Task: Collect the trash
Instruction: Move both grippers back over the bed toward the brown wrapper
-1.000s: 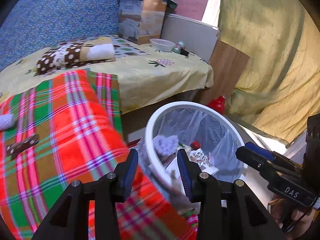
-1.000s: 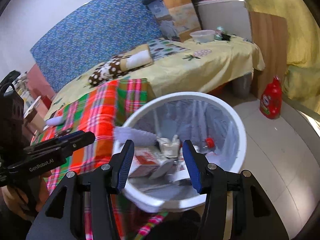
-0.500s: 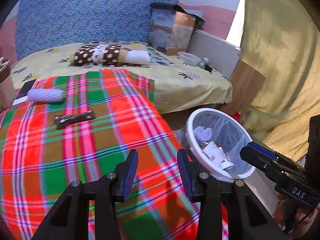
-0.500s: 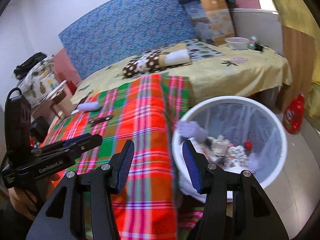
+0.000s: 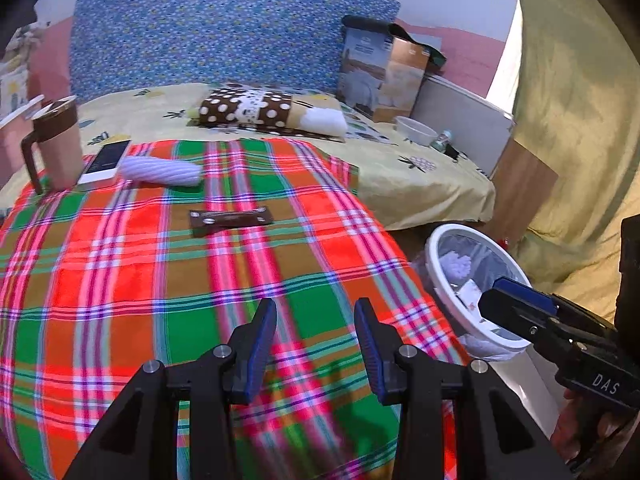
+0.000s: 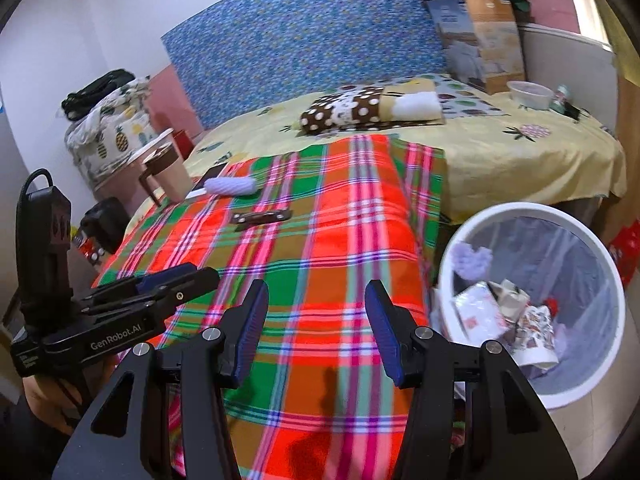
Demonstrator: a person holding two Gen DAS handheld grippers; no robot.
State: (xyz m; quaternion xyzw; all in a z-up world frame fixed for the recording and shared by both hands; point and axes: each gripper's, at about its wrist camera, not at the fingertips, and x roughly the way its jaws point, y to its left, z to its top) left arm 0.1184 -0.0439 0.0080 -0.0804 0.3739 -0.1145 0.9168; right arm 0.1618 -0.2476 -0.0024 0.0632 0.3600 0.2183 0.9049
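A brown wrapper (image 5: 231, 219) lies flat on the plaid blanket (image 5: 120, 280), far ahead of both grippers; it also shows in the right wrist view (image 6: 262, 216). A pale lavender ribbed roll (image 5: 162, 171) lies farther back near a phone, and shows in the right wrist view (image 6: 232, 186). The white trash bin (image 6: 532, 216) with a clear liner stands on the floor to the right of the bed and holds paper scraps (image 6: 504, 316). My left gripper (image 5: 315, 344) is open and empty above the blanket. My right gripper (image 6: 316, 328) is open and empty too.
A tan mug with brown handle (image 5: 54, 148) and a phone (image 5: 105, 160) sit at the blanket's far left. A polka-dot pillow (image 5: 256, 114), a cardboard box (image 5: 380, 76) and a bowl (image 5: 416, 131) lie on the yellow sheet behind. A curtain hangs right.
Both grippers have swung left and back, away from the trash bin and over the plaid blanket. The wrapper, roll and mug have come into view. Both stay open.
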